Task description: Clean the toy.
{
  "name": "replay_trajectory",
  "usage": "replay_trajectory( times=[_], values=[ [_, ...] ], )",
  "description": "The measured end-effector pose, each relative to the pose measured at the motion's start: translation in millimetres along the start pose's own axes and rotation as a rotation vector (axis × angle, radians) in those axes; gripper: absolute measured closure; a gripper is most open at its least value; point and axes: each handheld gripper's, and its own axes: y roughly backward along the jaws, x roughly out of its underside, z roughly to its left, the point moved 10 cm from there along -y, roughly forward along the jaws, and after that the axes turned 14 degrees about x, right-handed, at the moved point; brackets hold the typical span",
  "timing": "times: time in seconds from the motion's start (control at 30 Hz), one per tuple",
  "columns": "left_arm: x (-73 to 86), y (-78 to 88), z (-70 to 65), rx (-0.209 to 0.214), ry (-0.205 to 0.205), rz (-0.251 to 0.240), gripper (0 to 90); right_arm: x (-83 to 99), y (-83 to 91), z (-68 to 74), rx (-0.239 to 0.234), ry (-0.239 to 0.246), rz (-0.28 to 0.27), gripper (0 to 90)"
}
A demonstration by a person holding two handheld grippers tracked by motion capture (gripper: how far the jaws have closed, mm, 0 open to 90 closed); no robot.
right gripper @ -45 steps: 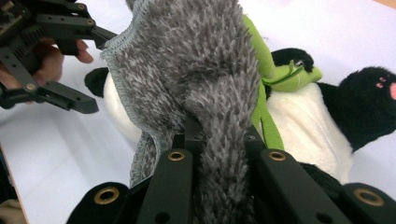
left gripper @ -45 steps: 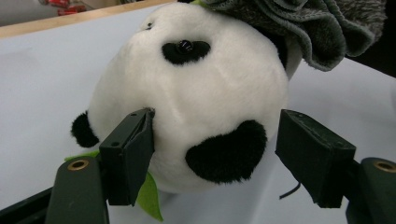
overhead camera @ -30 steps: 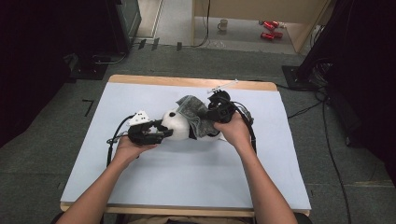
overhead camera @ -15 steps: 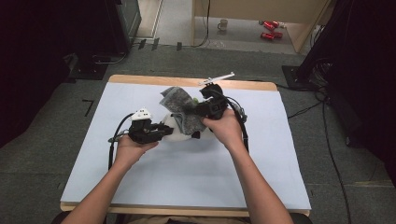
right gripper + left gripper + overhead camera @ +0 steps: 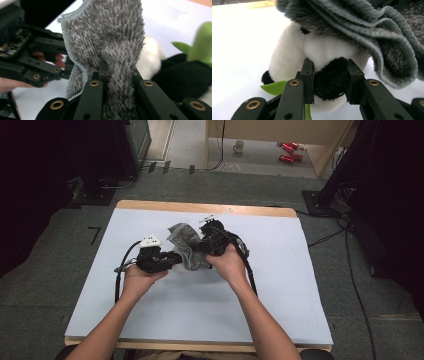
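The left gripper (image 5: pixel 329 82) is pinching a black limb of the white-and-black plush panda (image 5: pixel 312 57), pinning it on the table. The right gripper (image 5: pixel 117 75), clamped on the fuzzy grey cloth (image 5: pixel 112 37), is holding it draped over the panda's top.

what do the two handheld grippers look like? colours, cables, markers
Both are black. The left gripper carries a white plate on top and trails a black cable looping toward the person. The right gripper also has a white plate and a black cable. Fingers are black linkage bars with brass-coloured rivets. Forearms are bare, no sleeves visible.
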Motion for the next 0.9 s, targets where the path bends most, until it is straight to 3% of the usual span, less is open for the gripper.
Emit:
replay_trajectory(
  times=[0.1,0.17,0.3,0.63,0.83,0.9],
  values=[
    [0.9,0.9,5.4,-0.002,0.029,0.001,66.7,2.9,2.0,-11.6,0.051,0.012,0.011,80.7],
    [1.5,2.4,8.5,0.013,0.043,-0.006,66.6,7.4,3.4,-25.5,0.108,0.015,0.029,80.7],
    [-0.4,0.7,5.7,0.019,0.04,-0.017,66.5,11.4,9.0,-40.3,0.093,-0.025,0.031,80.5],
    [0.1,1.0,6.3,0.027,0.043,-0.019,66.2,10.6,27.6,-71.0,0.15,-0.063,0.019,80.6],
    [-1.1,0.1,4.6,0.031,0.044,-0.022,65.9,12.7,38.1,-83.9,0.173,-0.07,0.016,80.9],
    [-1.2,0.2,4.8,0.028,0.044,-0.024,65.9,10.6,42.3,-84.3,0.159,-0.086,0.007,81.0]
  ],
)
